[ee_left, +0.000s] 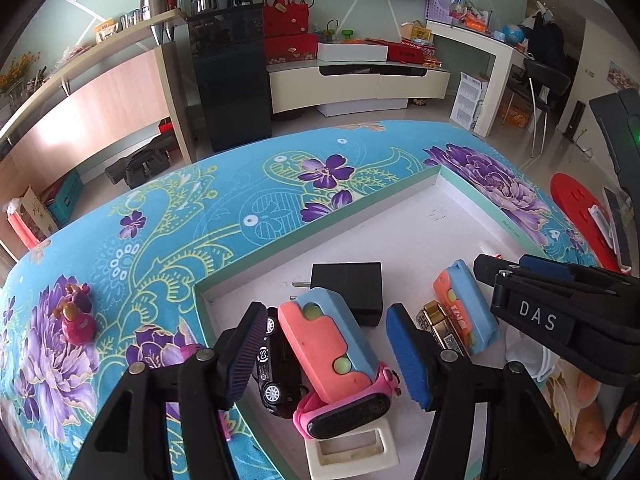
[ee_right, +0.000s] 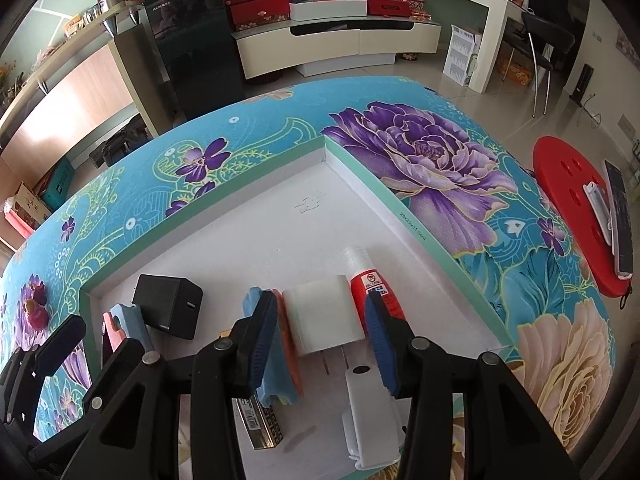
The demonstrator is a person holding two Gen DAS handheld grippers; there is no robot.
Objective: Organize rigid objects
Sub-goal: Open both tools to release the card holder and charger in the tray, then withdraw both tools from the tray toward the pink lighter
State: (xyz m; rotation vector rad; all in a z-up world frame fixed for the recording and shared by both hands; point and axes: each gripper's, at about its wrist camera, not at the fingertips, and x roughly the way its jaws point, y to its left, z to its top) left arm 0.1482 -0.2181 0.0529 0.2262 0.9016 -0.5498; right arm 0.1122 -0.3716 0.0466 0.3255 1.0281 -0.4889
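A shallow white tray [ee_left: 360, 216] with a green rim lies on the flowered cloth. My left gripper [ee_left: 326, 354] is open above the tray's near left corner. An orange-and-blue block [ee_left: 328, 336] lies between its pads, clear of both. A black toy car [ee_left: 276, 372] and a pink watch [ee_left: 344, 412] lie beside and under the block. My right gripper [ee_right: 322, 320] straddles a white charger [ee_right: 326, 316], its pads close on both sides. A second orange-and-blue block [ee_right: 280, 344] stands by its left pad, and a red glue tube [ee_right: 374, 284] lies behind its right one.
A black charger [ee_left: 348, 292], a gold box [ee_right: 260, 424] and a white clip [ee_right: 372, 420] also lie in the tray. A pink figurine [ee_left: 76, 316] stands on the cloth to the left. A red stool [ee_right: 576, 208] with a phone on it stands off the right edge.
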